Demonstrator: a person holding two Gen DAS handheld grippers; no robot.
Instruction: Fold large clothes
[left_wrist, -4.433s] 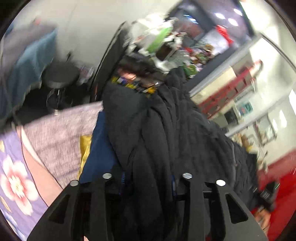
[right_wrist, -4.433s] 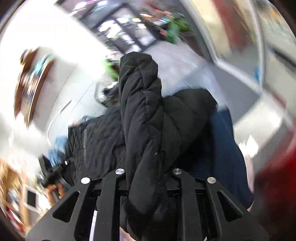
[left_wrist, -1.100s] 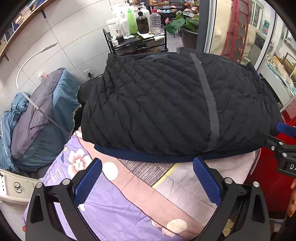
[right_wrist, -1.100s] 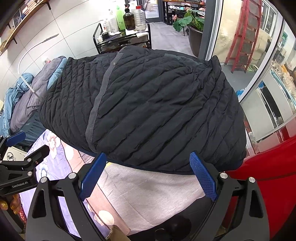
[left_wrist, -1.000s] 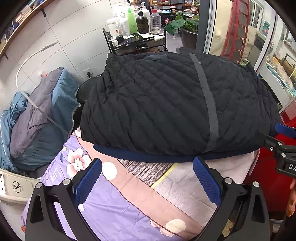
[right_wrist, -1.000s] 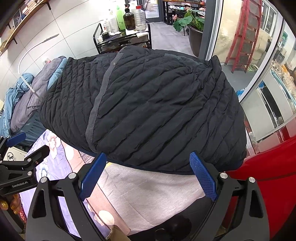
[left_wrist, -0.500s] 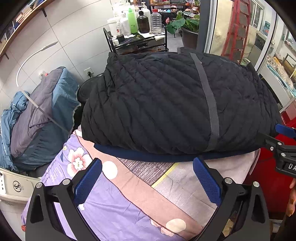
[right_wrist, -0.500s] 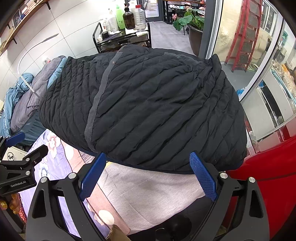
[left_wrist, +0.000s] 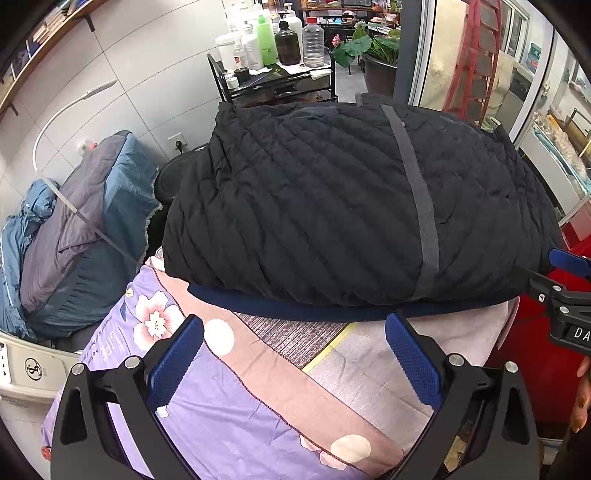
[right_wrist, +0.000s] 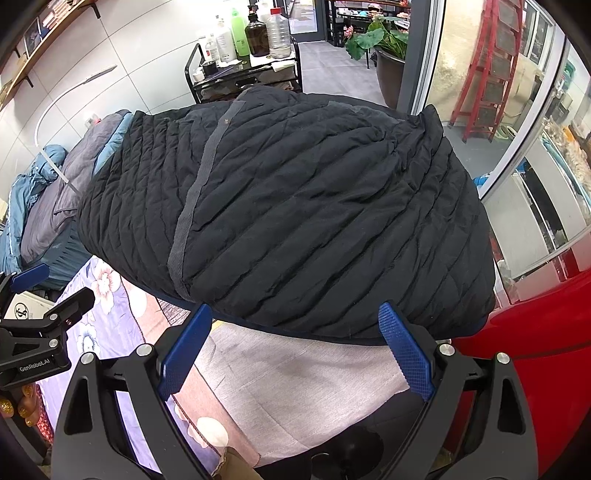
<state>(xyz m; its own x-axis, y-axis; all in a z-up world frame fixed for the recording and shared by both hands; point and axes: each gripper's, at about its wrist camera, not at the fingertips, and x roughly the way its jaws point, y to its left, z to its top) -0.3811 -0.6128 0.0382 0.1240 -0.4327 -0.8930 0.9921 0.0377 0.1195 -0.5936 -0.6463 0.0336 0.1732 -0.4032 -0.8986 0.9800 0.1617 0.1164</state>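
Observation:
A folded black quilted jacket (left_wrist: 351, 206) with a grey strip down it lies on a table covered with a flowered purple and pink cloth (left_wrist: 229, 413); a navy lining edge shows under its near side. My left gripper (left_wrist: 293, 325) hovers open just short of that near edge, holding nothing. In the right wrist view the same jacket (right_wrist: 295, 206) fills the middle, and my right gripper (right_wrist: 295, 314) stands open at its near hem, empty. Each gripper shows at the edge of the other's view.
A blue-grey heap of clothes (left_wrist: 70, 236) sits at the left beside a white bin. A black cart with bottles (left_wrist: 273, 55) stands behind the table. A red surface (right_wrist: 535, 332) lies to the right, with glass doors and a red ladder beyond.
Several seconds ago both grippers were shut on the bunched jacket in mid-air. It now lies folded flat and both are open. Over the last second nothing has visibly moved.

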